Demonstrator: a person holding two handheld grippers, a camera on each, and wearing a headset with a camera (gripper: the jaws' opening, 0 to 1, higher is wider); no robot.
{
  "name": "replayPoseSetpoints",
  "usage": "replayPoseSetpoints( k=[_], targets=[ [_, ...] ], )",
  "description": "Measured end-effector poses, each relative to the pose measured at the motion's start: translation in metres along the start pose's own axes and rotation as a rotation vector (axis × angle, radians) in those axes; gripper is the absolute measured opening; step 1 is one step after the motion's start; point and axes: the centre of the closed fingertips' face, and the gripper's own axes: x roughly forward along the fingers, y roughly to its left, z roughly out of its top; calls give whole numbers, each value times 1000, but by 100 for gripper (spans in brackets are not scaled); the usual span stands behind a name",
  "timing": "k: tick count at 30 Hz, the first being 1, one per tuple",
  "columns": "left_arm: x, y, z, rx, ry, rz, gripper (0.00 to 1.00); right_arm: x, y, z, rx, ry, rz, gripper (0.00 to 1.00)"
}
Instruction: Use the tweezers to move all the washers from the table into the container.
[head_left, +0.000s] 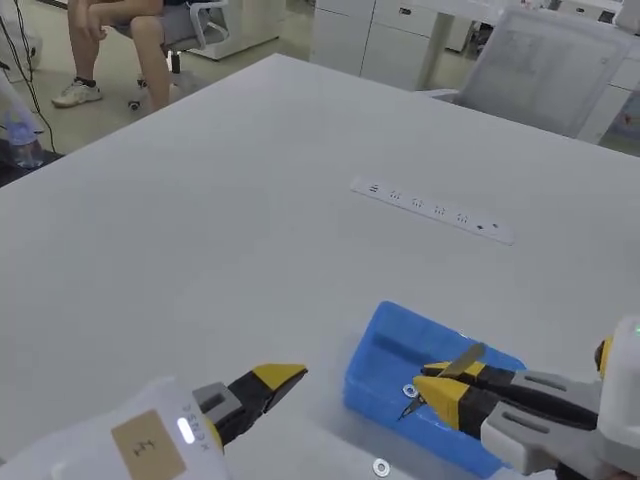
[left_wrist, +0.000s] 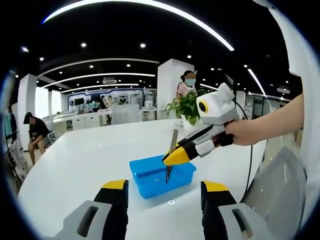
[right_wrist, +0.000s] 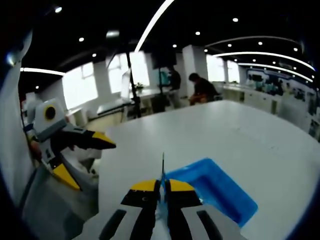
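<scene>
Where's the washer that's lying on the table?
Head view, bottom centre: the washer lies on the table just outside the near wall of the blue container, below the tweezers in the right gripper.

Blue container (head_left: 368, 386), white table (head_left: 250, 230)

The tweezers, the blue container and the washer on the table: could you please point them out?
tweezers (left_wrist: 173, 141), left gripper view, upper shaft.
blue container (head_left: 370, 352), head view, left wall.
washer on the table (head_left: 381, 466), head view, its ring.
</scene>
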Motion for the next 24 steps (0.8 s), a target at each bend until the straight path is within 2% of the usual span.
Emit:
replayPoseSetpoints(
  k=[12, 19, 22, 24],
  targets=[
    [0, 0, -3, 5, 10, -3, 57, 16, 9, -39, 42, 87, 52, 4],
    [0, 0, -4, 9, 12, -3, 57, 22, 10, -47, 41, 115, 58, 4],
    [1, 0, -4, 9, 15, -5, 57, 23, 11, -53, 16, 138, 61, 4],
    [1, 0, -4, 9, 13, -4, 57, 23, 12, -52, 8, 131, 61, 4]
  ],
)
